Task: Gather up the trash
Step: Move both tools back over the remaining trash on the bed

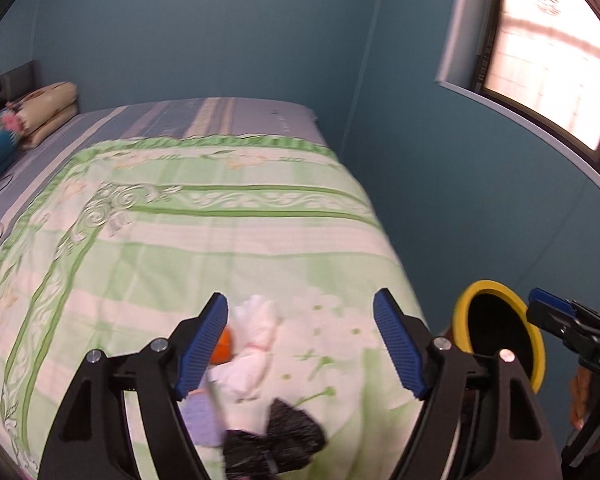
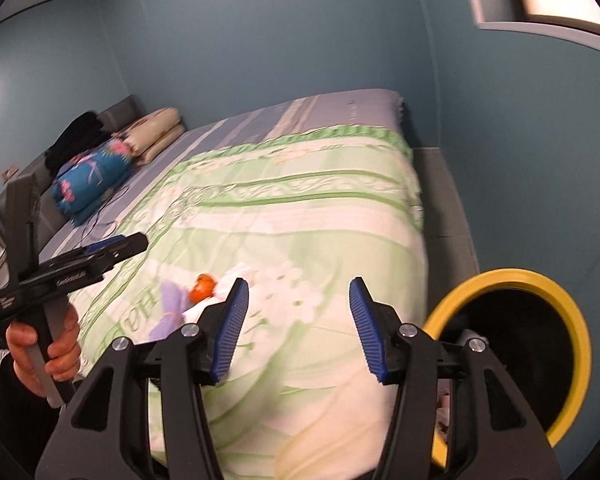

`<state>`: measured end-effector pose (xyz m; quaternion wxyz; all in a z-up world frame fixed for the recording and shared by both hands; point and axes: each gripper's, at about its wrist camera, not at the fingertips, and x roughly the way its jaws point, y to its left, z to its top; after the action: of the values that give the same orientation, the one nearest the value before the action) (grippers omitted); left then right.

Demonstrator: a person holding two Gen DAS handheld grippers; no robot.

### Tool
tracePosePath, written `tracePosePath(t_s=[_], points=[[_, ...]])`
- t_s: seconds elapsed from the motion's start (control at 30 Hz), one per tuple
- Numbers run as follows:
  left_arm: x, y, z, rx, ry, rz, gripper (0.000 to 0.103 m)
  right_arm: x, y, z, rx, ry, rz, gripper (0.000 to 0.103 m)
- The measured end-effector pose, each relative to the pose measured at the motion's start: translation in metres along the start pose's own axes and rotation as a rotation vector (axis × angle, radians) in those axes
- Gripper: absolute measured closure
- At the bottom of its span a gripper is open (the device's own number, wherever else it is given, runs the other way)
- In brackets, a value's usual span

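Trash lies on the green floral bedspread (image 1: 180, 248) near the bed's front edge: a white crumpled plastic bag (image 1: 256, 344), an orange piece (image 1: 223, 347), a pale purple wrapper (image 1: 201, 420) and a black crumpled bag (image 1: 276, 440). My left gripper (image 1: 300, 344) is open, its jaws wide around the white bag, above the trash. The yellow-rimmed bin (image 1: 500, 332) stands beside the bed at the right. My right gripper (image 2: 298, 328) is open and empty over the bedspread (image 2: 300, 216), left of the bin (image 2: 520, 352). The orange piece (image 2: 202, 286) and purple wrapper (image 2: 172, 304) lie to its left.
Folded pillows and blankets (image 1: 40, 112) sit at the head of the bed, by a dark headboard. Teal walls close in behind and to the right. A window (image 1: 548, 60) is at the upper right. A grey ledge (image 2: 448, 208) runs between bed and wall.
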<state>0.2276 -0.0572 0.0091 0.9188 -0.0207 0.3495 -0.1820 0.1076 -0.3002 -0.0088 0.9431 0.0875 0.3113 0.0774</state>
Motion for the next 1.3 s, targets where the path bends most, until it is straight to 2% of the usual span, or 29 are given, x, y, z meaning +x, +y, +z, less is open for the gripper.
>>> tracePosePath(t_s=[0.17,0.53,0.9,1.3], points=[[-0.004,0.039,-0.009,-0.06,0.016,0.046,0.03,0.018,0.036,-0.005,-0.051,0.037,0.05,0.054],[0.014,0.097,-0.037,-0.16,0.084,0.1,0.028,0.053,0.088,-0.025,-0.128,0.121,0.12,0.053],[0.052,0.127,-0.07,-0.226,0.182,0.115,0.028,0.087,0.129,-0.061,-0.22,0.224,0.177,0.048],[0.077,0.133,-0.097,-0.239,0.25,0.105,0.028,0.126,0.159,-0.098,-0.296,0.339,0.214,0.048]])
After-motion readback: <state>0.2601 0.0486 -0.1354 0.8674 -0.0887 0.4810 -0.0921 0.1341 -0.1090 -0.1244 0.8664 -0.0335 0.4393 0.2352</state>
